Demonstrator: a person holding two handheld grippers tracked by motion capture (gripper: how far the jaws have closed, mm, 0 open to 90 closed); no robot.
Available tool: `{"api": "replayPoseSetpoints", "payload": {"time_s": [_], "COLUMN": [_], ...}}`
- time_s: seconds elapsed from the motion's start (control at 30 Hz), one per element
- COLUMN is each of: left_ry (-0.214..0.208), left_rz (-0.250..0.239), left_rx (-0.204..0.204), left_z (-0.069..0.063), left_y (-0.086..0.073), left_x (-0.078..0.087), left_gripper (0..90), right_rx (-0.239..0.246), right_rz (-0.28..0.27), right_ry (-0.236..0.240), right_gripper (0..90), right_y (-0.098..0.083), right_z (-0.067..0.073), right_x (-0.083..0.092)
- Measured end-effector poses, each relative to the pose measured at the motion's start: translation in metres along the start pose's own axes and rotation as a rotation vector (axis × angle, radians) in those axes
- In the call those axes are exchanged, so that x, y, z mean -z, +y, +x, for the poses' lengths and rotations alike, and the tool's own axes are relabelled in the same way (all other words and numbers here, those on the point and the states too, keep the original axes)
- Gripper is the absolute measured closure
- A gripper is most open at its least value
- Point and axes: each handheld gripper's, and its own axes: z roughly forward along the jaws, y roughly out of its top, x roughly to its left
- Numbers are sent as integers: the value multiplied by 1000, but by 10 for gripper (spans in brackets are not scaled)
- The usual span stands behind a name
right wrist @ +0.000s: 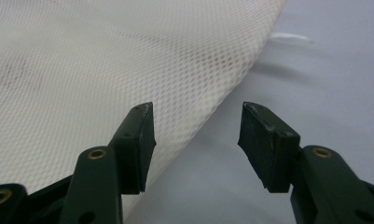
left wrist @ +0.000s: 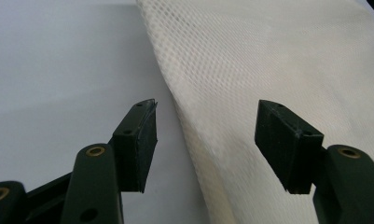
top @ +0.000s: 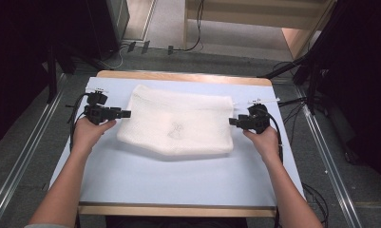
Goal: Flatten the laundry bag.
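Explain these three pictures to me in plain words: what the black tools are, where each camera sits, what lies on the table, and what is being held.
A person sits at a table with a black handheld gripper in each hand. The high view looks down from above: the left gripper and the right gripper point inward at a white mesh bag lying flat between them. The other two pictures come from small cameras riding on the grippers, looking along their two black jaws. In the left gripper view, the left gripper stands open by the bag's edge. In the right gripper view, the right gripper is open too, at the opposite edge. Nothing is held.
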Motion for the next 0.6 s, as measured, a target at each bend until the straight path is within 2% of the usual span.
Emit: {"api": "replayPoseSetpoints", "payload": {"time_s": [0.03, 0.07, 0.1, 0.17, 0.2, 0.27, 0.37, 0.4, 0.43, 0.47, 0.5, 0.53, 0.6], "left_ry": [7, 7, 17, 12, 7, -3, 9, 20, 21, 23, 12, -18, -39], "left_rz": [2, 2, 0, 7, 4, 5, 11, 16, 16, 15, 4, -5, -35], "left_rx": [9, 9, 6, 11, 23, 38, 31, 24, 17, 16, 27, 48, 44], "left_z": [3, 3, 6, 8, 12, 16, 18, 18, 18, 17, 17, 17, 14], "left_y": [7, 7, 11, 13, 17, 22, 24, 25, 25, 26, 26, 27, 28], "left_x": [-9, -9, -18, -21, -26, -30, -39, -41, -42, -42, -42, -40, -35], "left_gripper": [393, 393, 393, 392, 393, 393, 425, 450, 513, 586, 653, 721, 810], "right_rx": [-8, -8, -14, -23, -39, -59, -74, -88, -90, -88, -78, -77, -72], "right_rz": [5, 5, -1, -9, -36, -40, -46, -51, -57, -64, -67, -70, -75], "right_ry": [-9, -9, -23, -23, -14, -9, 8, 23, 27, 24, 17, 13, 22], "right_gripper": [459, 459, 453, 453, 452, 448, 471, 491, 524, 606, 664, 725, 793], "right_y": [3, 3, 7, 8, 9, 8, 7, 7, 7, 7, 7, 7, 8], "right_z": [-2, -2, -5, -6, -9, -12, -13, -11, -10, -9, -8, -7, -6], "right_x": [-3, -3, -11, -14, -20, -26, -34, -36, -37, -38, -38, -36, -31]}}
